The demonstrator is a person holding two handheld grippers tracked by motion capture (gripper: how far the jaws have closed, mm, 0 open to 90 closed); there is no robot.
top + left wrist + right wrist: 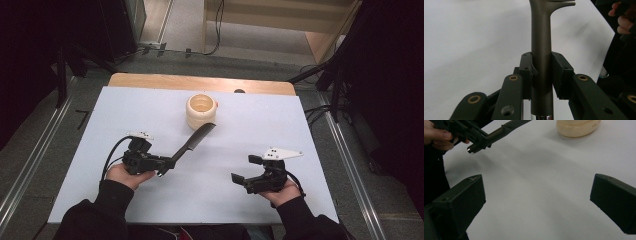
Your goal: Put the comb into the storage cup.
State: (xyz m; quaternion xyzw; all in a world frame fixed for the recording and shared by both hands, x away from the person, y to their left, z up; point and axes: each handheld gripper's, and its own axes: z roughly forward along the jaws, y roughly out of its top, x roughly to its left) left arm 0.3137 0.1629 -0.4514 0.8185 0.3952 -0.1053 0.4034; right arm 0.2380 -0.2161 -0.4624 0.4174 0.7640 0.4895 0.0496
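A dark comb [192,142] with a long round handle [541,50] is held above the white table, its toothed end pointing toward a cream ribbed cup [201,111]. My left gripper [167,164] is shut on the comb's handle, both pads pressing its sides. In the right gripper view the comb [499,132] and the left hand sit at the upper left, the cup [576,127] at the top. My right gripper [245,169] stands open at the right of the table, jaws wide apart with nothing between them.
The white table top [150,110] ends in a wooden strip [200,82] at the far edge. Dark stands and cables flank the table on both sides. The person's sleeves come in along the near edge.
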